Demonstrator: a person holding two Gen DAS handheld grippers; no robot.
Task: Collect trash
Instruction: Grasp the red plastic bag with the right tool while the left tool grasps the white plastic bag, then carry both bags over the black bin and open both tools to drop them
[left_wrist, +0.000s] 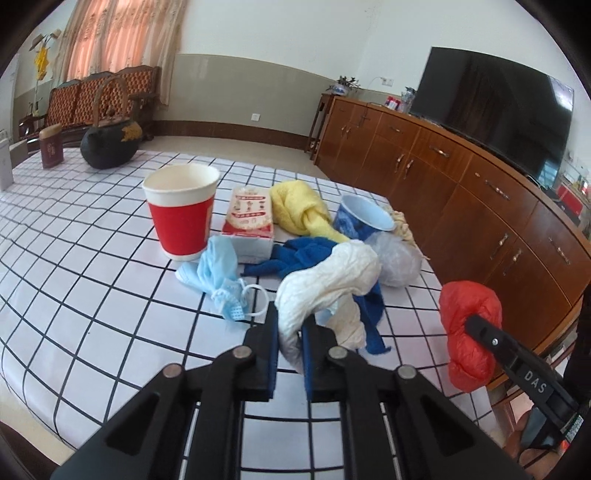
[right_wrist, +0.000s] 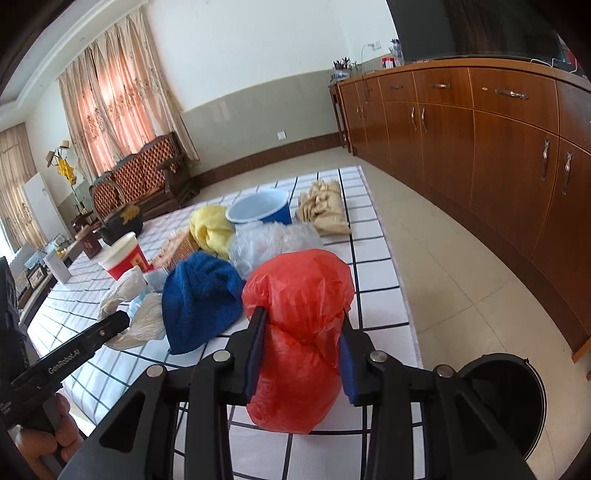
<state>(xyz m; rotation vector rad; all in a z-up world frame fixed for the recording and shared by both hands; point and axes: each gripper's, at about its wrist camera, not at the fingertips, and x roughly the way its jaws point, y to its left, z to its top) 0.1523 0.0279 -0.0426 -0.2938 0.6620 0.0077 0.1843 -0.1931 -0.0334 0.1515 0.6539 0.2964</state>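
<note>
My left gripper (left_wrist: 291, 314) is shut on a crumpled white plastic bag (left_wrist: 325, 273), pinched between its blue pads just above the checked tablecloth (left_wrist: 74, 258). The same white bag (right_wrist: 125, 291) and the left gripper's tip (right_wrist: 118, 321) show at the left of the right wrist view. My right gripper (right_wrist: 303, 315) is shut on a bunched red plastic bag (right_wrist: 299, 284) near the table's edge. The red bag (left_wrist: 465, 306) also appears at the right of the left wrist view. A black trash bin (right_wrist: 509, 398) stands on the floor at the lower right, its mouth open.
On the table lie a red paper cup (left_wrist: 181, 214), a printed box (left_wrist: 251, 218), a yellow cloth (left_wrist: 295, 206), a blue cloth (left_wrist: 295, 258), a blue cup (left_wrist: 364, 218), a face mask (left_wrist: 221, 273) and a clear bag (left_wrist: 395, 258). A wooden cabinet (right_wrist: 480, 140) lines the right wall.
</note>
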